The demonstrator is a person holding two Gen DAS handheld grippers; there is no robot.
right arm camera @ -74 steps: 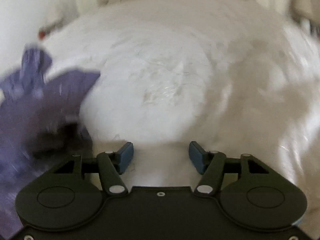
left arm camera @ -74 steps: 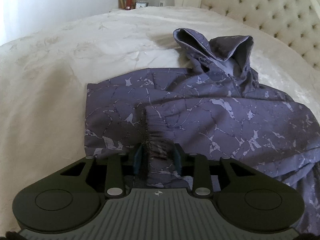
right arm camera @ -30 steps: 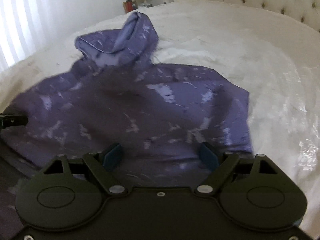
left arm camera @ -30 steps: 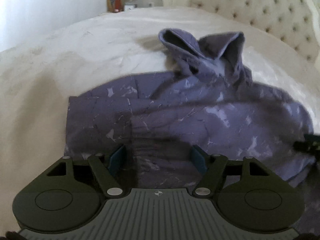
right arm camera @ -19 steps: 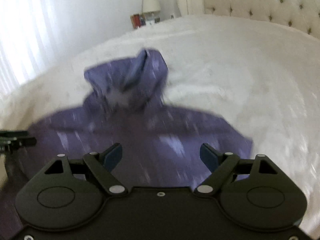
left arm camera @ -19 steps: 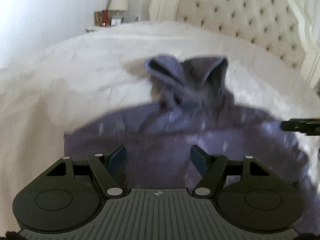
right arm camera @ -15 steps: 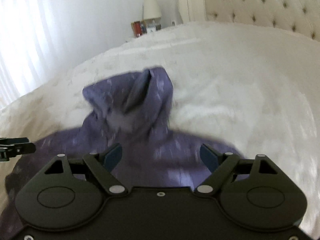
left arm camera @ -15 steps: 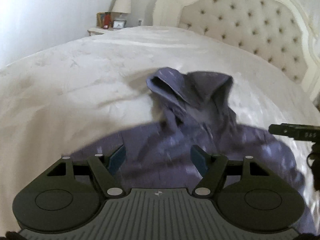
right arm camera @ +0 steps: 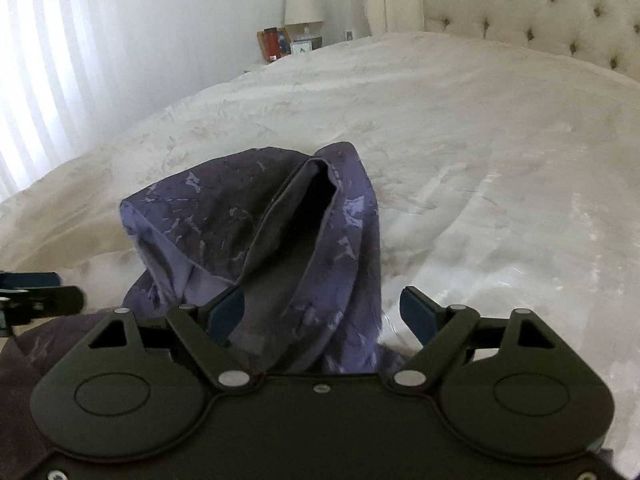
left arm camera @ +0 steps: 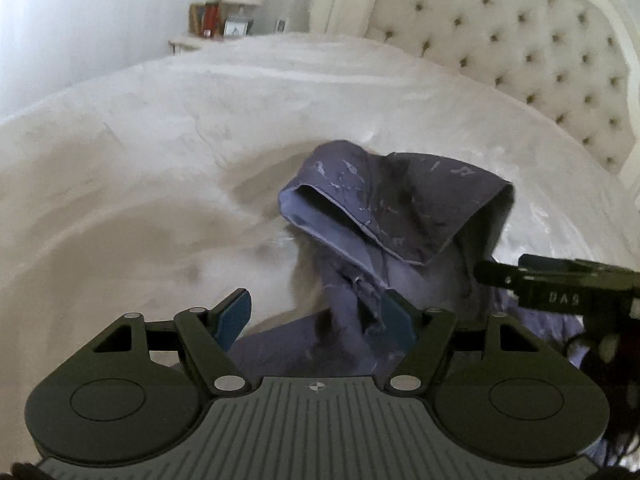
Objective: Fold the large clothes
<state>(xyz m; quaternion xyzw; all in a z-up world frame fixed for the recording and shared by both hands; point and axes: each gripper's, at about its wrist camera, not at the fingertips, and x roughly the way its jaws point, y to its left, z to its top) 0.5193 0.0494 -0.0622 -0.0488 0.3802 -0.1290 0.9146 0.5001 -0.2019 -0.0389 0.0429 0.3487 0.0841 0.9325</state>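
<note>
Purple marbled-print hoodie (left arm camera: 400,216) lies on the white quilted bed (left arm camera: 140,160), hood puffed up. Both left claw (left arm camera: 316,316) and right claw (right arm camera: 320,312) gape empty; pinch each hood edge, then flatten it toward the body.

Both cameras ride low over the bed (left arm camera: 120,184), looking forward past their own fingers toward the tufted headboard (left arm camera: 520,52). The left wrist view sits close behind the purple hoodie (left arm camera: 400,208), aimed at its hood. The right wrist view, perhaps slightly nearer, faces the same hood from the other side. Each catches the other gripper at its edge, and both share the nightstand lamp (right arm camera: 302,4).
</note>
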